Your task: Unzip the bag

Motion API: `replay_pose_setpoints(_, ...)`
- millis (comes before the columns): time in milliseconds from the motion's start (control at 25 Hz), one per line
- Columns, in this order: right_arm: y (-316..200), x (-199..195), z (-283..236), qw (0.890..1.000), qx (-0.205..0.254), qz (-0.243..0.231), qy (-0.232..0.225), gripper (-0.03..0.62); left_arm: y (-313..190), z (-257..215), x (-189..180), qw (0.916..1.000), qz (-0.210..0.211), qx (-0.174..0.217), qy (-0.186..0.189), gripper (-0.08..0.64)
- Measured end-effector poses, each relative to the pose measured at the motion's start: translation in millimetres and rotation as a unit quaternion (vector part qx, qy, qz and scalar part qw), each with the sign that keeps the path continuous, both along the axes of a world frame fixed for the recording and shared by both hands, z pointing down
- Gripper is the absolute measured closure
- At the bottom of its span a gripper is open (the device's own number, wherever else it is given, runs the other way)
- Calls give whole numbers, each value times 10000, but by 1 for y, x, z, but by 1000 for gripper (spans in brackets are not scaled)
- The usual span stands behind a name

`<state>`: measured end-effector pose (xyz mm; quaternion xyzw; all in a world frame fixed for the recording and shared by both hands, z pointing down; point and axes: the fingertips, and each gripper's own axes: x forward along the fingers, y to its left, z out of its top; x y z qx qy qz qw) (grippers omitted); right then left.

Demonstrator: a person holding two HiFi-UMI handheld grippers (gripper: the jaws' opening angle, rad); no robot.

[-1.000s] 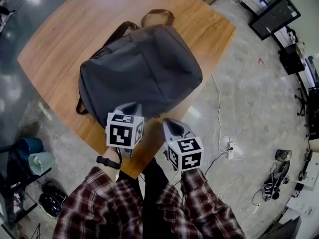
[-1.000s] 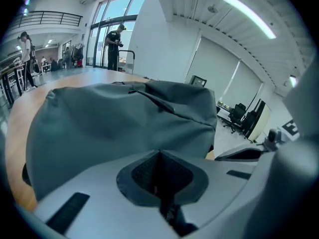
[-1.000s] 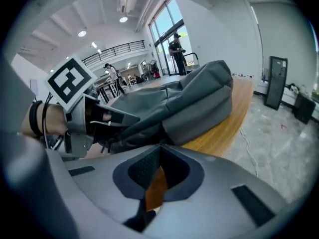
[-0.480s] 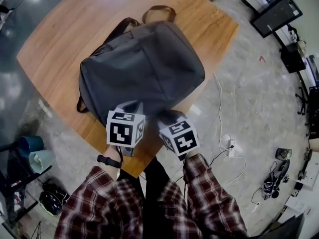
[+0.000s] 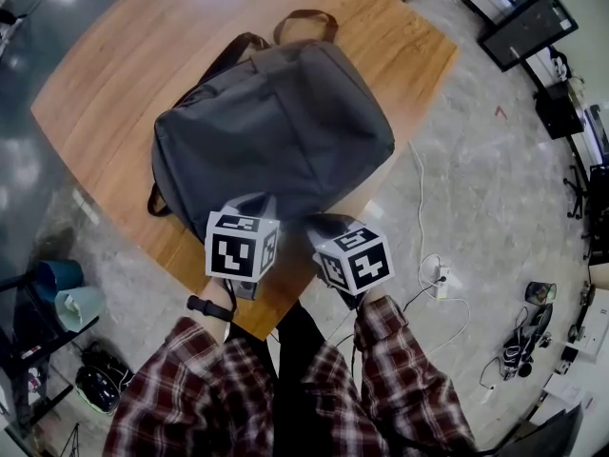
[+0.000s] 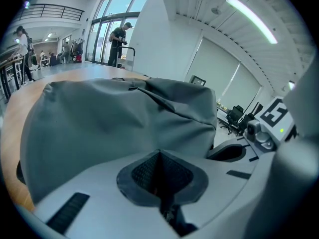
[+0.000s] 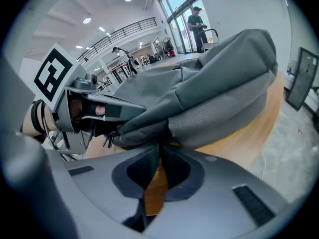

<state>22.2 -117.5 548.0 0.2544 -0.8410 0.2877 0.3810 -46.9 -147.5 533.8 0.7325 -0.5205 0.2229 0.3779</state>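
The left gripper (image 6: 159,156) had its jaws pressed fully together, the dark pads meeting in one thin line. Their tips lay against the near edge of the grey backpack (image 6: 114,123). Whether any fabric was caught between them could not be told.

The right gripper (image 7: 160,147) had its jaws drawn in to a narrow V. The tips were closed on the backpack's lower seam, and wood showed through the gap farther back between the pads. In the right gripper view, the left gripper sat at the left of the frame with its nose against the same edge of the bag.

In the head view both grippers sat side by side at lower centre, just beside each other. Each had a marker cube (image 5: 240,246) facing up, above plaid sleeves (image 5: 190,388).

The backpack lay flat in the middle of a wooden table (image 5: 114,84). Its carry handle (image 5: 304,19) pointed to the top of the frame, and its near edge reached the table's lower rim.

On the floor at the right, a white cable (image 5: 419,208) ran down to a plug block. A dark monitor (image 5: 528,27) stood in the upper right corner.
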Motion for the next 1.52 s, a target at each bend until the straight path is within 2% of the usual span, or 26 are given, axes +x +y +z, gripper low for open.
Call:
replay_pose_setpoints(240,13,-1,2,9971,318,-348,593,568,-1,4,-2,9999,-104,-4,-132,554)
replay_pose_setpoints(440,31,-7,-1,9995,88,117,284,568,1,7,-6,9994,-149,-8,-310,554)
replay_pose_setpoints(600,46,-20,2,9995,20,211,238,568,4,9,-11,9990,-181,-2,-401,554)
replay_pose_setpoints(880,62,-36,6,9965,-522,635,-180,566,1,10,-11,9987,-297,-44,-418,554)
replay_pose_setpoints(960,62,-32,6,9960,-531,689,-217,568,3,8,-10,9993,-219,-99,-275,554)
replay_pose_setpoints(1040,59,-27,4,9956,-541,711,-297,569,4,0,-5,9999,35,-127,65,554)
replay_pose_setpoints(1080,56,-25,2,9961,-503,664,-308,569,2,-8,-4,9995,244,-34,180,554)
replay_pose_setpoints(1120,54,-24,-1,9970,-430,580,-287,570,-1,-17,-5,9985,508,172,138,554)
replay_pose_setpoints(1160,51,-24,-3,9979,-344,486,-242,571,-7,-27,-8,9955,820,471,-106,554)
replay_pose_setpoints(1200,49,-22,-5,9987,-258,405,-186,569,-12,-34,-13,9885,1177,791,-521,554)
replay_pose_setpoints(1240,46,-19,-7,9992,-177,342,-125,570,-18,-37,-17,9767,1565,1056,-1025,554)
replay_pose_setpoints(1320,42,-11,-9,9997,-13,241,-5,569,-23,-28,-27,9429,2341,1278,-1995,554)
replay_pose_setpoints(1360,41,-7,-9,9998,73,185,53,569,-22,-19,-31,9267,2666,1230,-2345,554)
replay_pose_setpoints(1400,39,-3,-9,9997,159,117,119,569,-19,-9,-35,9149,2903,1144,-2561,554)
replay_pose_setpoints(1440,38,1,-9,9995,242,38,195,569,-16,-2,-37,9087,3028,1099,-2654,554)
replay_pose_setpoints(1480,36,4,-9,9991,327,-45,280,569,-12,1,-38,9075,3044,1107,-2673,554)
replay_pose_setpoints(1520,34,7,-8,9984,417,-118,367,569,-9,3,-38,9102,2976,1118,-2656,554)
